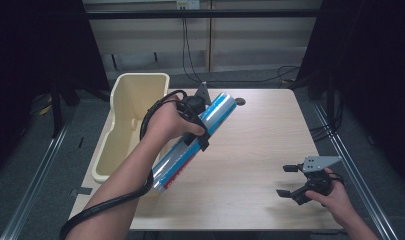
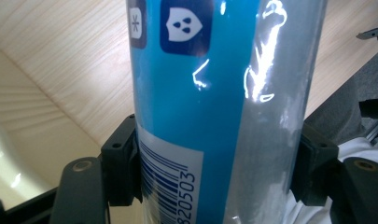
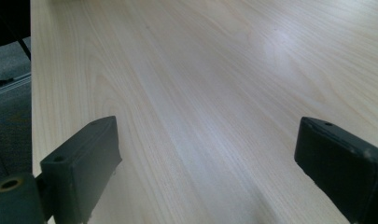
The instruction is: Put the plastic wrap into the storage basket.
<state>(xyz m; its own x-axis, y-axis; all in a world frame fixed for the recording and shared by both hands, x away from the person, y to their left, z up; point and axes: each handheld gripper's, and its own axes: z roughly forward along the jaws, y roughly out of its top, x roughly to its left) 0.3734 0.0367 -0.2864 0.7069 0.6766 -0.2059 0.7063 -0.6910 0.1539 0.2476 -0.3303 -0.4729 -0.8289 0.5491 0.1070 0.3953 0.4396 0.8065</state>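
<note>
The left gripper [image 1: 197,117] clamps the long blue-and-silver foil-wrapped roll [image 1: 192,145] slanting toward the cream plastic bin [image 1: 125,115] at the table's left edge.

The roll [image 1: 195,142] is bright blue and silver, with a red band near its lower end; up close it carries a white barcode patch with dark blue bars and dark blue icon squares with white symbols. The bin [image 1: 127,117] is cream. The table [image 1: 255,150] is pale wood with fine grain. Both grippers [image 1: 197,127] [image 1: 287,181] are black; the right one bears a grey plate.
</note>
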